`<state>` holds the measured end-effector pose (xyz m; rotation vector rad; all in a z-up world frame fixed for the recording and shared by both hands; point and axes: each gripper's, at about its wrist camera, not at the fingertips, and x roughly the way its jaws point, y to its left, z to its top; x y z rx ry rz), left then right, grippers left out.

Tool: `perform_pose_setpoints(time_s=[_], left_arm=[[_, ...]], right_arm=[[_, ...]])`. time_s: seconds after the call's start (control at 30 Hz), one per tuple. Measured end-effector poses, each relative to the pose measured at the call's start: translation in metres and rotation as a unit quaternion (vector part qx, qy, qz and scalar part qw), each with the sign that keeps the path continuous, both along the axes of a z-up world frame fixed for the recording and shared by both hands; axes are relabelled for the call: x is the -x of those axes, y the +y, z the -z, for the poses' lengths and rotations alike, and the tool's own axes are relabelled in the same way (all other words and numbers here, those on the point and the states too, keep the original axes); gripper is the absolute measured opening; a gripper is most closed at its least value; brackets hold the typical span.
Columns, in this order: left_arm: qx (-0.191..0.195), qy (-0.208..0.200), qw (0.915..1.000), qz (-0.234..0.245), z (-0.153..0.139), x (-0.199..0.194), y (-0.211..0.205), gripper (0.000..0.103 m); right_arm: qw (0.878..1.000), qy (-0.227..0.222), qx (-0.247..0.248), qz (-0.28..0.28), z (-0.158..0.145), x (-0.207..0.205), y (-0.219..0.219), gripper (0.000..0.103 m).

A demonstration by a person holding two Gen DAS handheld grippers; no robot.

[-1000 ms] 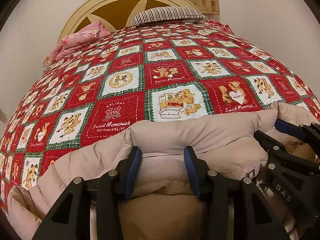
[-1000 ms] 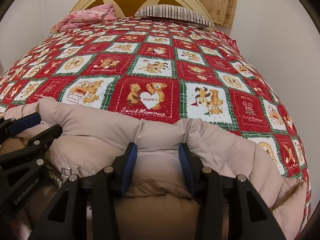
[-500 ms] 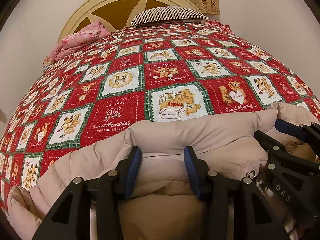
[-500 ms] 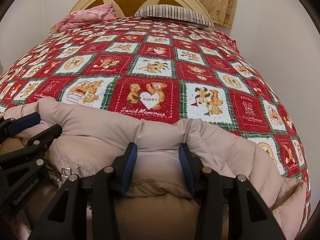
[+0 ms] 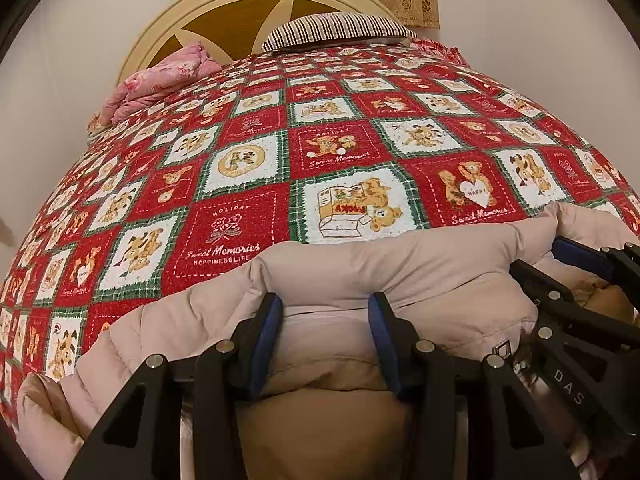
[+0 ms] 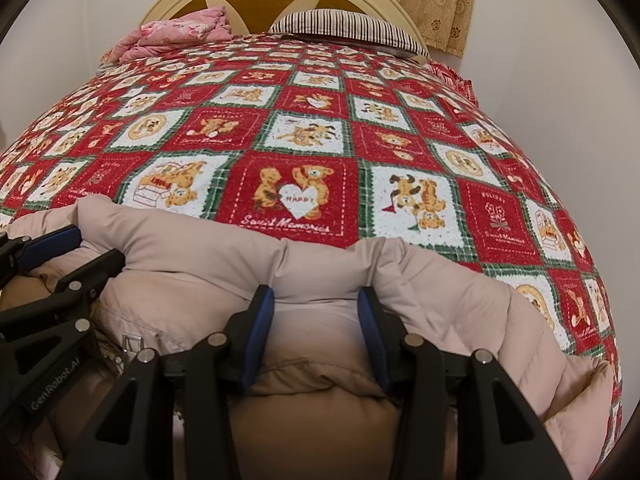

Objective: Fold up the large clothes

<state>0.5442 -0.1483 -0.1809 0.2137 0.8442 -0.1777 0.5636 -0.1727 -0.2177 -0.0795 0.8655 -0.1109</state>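
A pale pink puffer jacket (image 5: 400, 268) lies bunched at the near edge of the bed, with its tan lining (image 5: 320, 420) showing below. It also shows in the right wrist view (image 6: 200, 248). My left gripper (image 5: 325, 312) has its blue-padded jaws apart with a thick fold of the jacket between them. My right gripper (image 6: 316, 304) stands the same way on the jacket, just to the right. Each gripper shows in the other's view: the right one (image 5: 560, 276) and the left one (image 6: 80, 248). A metal zipper pull (image 5: 502, 350) lies between them.
The bed carries a red, white and green teddy-bear patchwork blanket (image 5: 340, 152). At the far end are a cream headboard (image 5: 248, 4), a striped pillow (image 5: 340, 28) and a folded pink quilt (image 5: 160, 80). Walls close in on both sides.
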Motion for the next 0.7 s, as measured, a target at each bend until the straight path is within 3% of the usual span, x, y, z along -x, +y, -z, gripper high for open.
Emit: perform_pose_setpoints(time_s=[0.13,0.2,0.23,0.33,0.4,0.5,0.57,0.7], left_arm=[[-0.006,0.003,1.0000,0.001,-0.002,0.000,-0.001,0.048],[-0.013,0.006,0.9999,0.005,-0.014,0.006,0.003,0.048],[-0.012,0.000,0.9999,0.001,-0.026,0.013,0.008,0.048],[0.041,-0.019,0.9988,0.017,-0.068,0.046,0.032,0.049],[0.069,-0.025,0.9966,0.038,-0.097,0.091,0.056,0.058],[0.078,-0.028,0.9949,0.057,-0.116,0.159,0.091,0.072],[0.070,-0.037,0.9952,0.057,-0.117,0.217,0.126,0.076],[0.068,-0.027,0.9967,0.035,-0.098,0.298,0.178,0.076]], right_arm=[[1.000,0.010,0.011,-0.007,-0.003,-0.004,0.001,0.048],[0.999,0.023,0.022,-0.032,-0.010,-0.001,-0.001,0.054],[0.999,0.025,0.026,-0.039,-0.017,0.005,-0.004,0.061],[0.999,-0.021,-0.009,-0.027,-0.050,0.050,-0.027,0.084],[0.999,-0.027,-0.027,-0.033,-0.063,0.079,-0.042,0.087],[0.997,-0.017,-0.061,-0.038,-0.072,0.138,-0.065,0.087],[0.996,-0.007,-0.079,-0.039,-0.076,0.191,-0.081,0.087],[0.996,-0.006,-0.083,-0.034,-0.081,0.280,-0.092,0.088]])
